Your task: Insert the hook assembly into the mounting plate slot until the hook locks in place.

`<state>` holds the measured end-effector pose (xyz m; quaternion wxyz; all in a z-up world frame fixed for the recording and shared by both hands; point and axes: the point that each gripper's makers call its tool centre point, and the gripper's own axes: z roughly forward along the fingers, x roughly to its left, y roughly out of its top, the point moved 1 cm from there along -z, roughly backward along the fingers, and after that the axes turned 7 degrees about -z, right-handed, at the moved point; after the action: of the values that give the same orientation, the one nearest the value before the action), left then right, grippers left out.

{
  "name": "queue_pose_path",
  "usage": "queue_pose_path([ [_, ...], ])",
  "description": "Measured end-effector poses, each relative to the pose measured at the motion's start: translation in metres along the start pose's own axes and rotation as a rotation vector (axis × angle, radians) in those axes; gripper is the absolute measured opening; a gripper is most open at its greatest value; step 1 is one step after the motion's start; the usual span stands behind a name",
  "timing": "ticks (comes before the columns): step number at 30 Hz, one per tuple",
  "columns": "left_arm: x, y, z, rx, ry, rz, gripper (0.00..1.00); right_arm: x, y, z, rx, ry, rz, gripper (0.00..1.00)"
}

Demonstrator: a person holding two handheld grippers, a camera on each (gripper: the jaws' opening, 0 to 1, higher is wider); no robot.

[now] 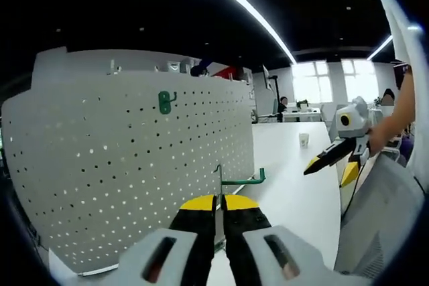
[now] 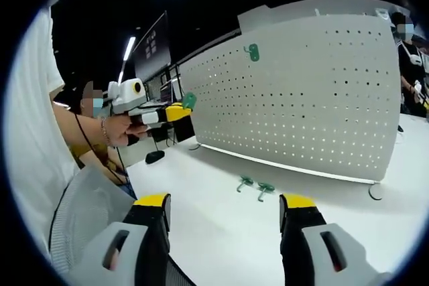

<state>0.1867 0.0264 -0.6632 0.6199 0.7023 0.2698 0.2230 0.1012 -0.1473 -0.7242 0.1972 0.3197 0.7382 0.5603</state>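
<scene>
Green hook (image 1: 242,180) clamped in the left gripper (image 1: 220,207), short of the pegboard (image 1: 127,165).
The fingers are clenched on its wire stem. The right gripper (image 2: 224,212) hangs released over the white bench (image 2: 221,232), where two spare hooks (image 2: 253,185) lie; beyond, a mounted hook (image 1: 165,102) sits high on the board. Risk: a tilted stem could miss the holes and twist in the grip.

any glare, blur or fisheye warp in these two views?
Left gripper view: the ceiling light strip and windows blow out; the pegboard bulges with fisheye warp; the green hook in the left tool stays sharp. Right gripper view: even light, faint shadows under the two loose hooks on the table; the pegboard's edges curve.
</scene>
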Motion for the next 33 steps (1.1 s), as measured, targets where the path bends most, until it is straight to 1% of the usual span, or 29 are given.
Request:
queue_pose_path([
  [1, 0.000, -0.001, -0.001, -0.006, 0.000, -0.011, 0.03, 0.001, 0.000, 0.000, 0.000, 0.005, -0.001, 0.63],
  [8, -0.002, 0.000, -0.007, -0.038, 0.019, -0.021, 0.03, 0.003, 0.002, -0.001, -0.007, 0.014, 0.006, 0.63],
  [11, -0.003, 0.000, -0.009, -0.045, 0.024, -0.020, 0.03, 0.003, 0.000, -0.002, 0.000, 0.017, 0.004, 0.63],
  [14, -0.008, 0.005, -0.011, -0.063, 0.026, -0.028, 0.03, 0.003, -0.001, -0.003, 0.002, 0.016, 0.006, 0.62],
  [21, -0.009, 0.011, -0.011, -0.096, 0.037, -0.044, 0.03, 0.005, -0.001, -0.004, 0.004, 0.017, 0.009, 0.62],
  [25, -0.010, 0.013, -0.011, -0.101, 0.035, -0.045, 0.03, 0.004, -0.001, -0.004, 0.004, 0.015, 0.006, 0.62],
  [30, -0.012, 0.012, -0.011, -0.093, 0.036, -0.042, 0.03, 0.006, -0.001, -0.004, 0.004, 0.016, 0.003, 0.62],
  [33, -0.012, 0.011, -0.011, -0.091, 0.035, -0.046, 0.03, 0.009, 0.003, -0.005, -0.015, 0.020, 0.004, 0.61],
])
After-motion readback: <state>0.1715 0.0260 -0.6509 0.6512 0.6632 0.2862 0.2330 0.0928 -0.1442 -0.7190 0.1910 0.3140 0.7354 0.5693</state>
